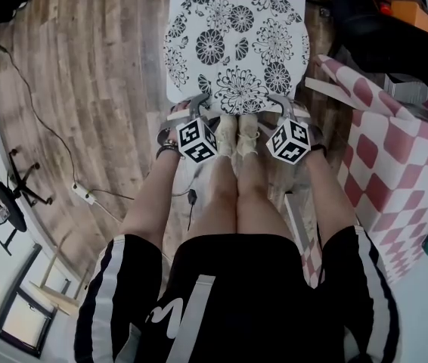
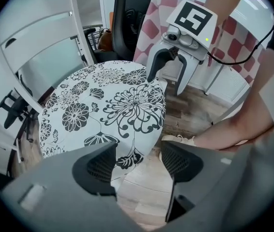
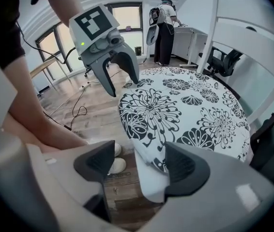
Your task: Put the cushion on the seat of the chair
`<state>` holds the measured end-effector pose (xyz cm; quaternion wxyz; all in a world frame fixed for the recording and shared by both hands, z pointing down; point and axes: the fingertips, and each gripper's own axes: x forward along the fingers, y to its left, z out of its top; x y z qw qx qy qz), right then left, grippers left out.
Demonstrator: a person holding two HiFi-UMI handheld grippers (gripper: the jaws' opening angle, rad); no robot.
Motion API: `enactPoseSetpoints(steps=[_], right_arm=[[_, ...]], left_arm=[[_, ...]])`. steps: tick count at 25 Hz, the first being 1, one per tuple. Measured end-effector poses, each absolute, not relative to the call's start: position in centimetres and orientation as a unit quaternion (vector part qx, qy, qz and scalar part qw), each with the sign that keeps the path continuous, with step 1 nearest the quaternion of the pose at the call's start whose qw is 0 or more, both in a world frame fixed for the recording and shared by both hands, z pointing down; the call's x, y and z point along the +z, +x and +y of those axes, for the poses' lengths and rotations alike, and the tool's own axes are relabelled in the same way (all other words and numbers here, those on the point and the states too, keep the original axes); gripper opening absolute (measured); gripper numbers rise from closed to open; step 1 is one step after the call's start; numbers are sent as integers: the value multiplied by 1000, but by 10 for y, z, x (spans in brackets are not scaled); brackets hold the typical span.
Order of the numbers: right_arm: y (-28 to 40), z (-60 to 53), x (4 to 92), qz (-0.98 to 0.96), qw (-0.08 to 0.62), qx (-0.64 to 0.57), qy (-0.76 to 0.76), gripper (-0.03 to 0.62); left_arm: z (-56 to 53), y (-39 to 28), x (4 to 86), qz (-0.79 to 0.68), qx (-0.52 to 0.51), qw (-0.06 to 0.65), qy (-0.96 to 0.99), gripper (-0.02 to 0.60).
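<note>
Two grippers at the cushion's (image 1: 237, 44) near edge: left gripper (image 2: 139, 161) by one corner, right gripper (image 3: 137, 163) by the other. Fingers (image 2: 100, 166) of both spread wide, pressing on nothing. Cushion flat on the chair (image 2: 40, 18) seat. Shoes (image 1: 238, 134) just beside the cushion's near edge.

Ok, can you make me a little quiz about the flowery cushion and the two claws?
1. True or false: the white square fabric cushion with black flowers lies on the white slatted chair.
2. Between the left claw and the right claw, which grips the cushion? A left, B right, C neither.
3. Fill in: the person's pale shoes stand on a plank floor made of ____.

Key: 1 true; 2 C; 3 wood.
</note>
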<state>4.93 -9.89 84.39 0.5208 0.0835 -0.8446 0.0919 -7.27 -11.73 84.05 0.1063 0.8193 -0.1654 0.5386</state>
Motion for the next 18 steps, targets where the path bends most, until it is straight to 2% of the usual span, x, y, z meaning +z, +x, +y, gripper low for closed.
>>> enactPoseSetpoints(steps=[9,18], right_arm=[[43,-103,810,-858,477,121,145,305],[27,-130,750,-877,398,144,230,305]], left_arm=[[-119,-73,814,-225,504,135,823,295],[-131,-73,768,-298,453,147,827,293]])
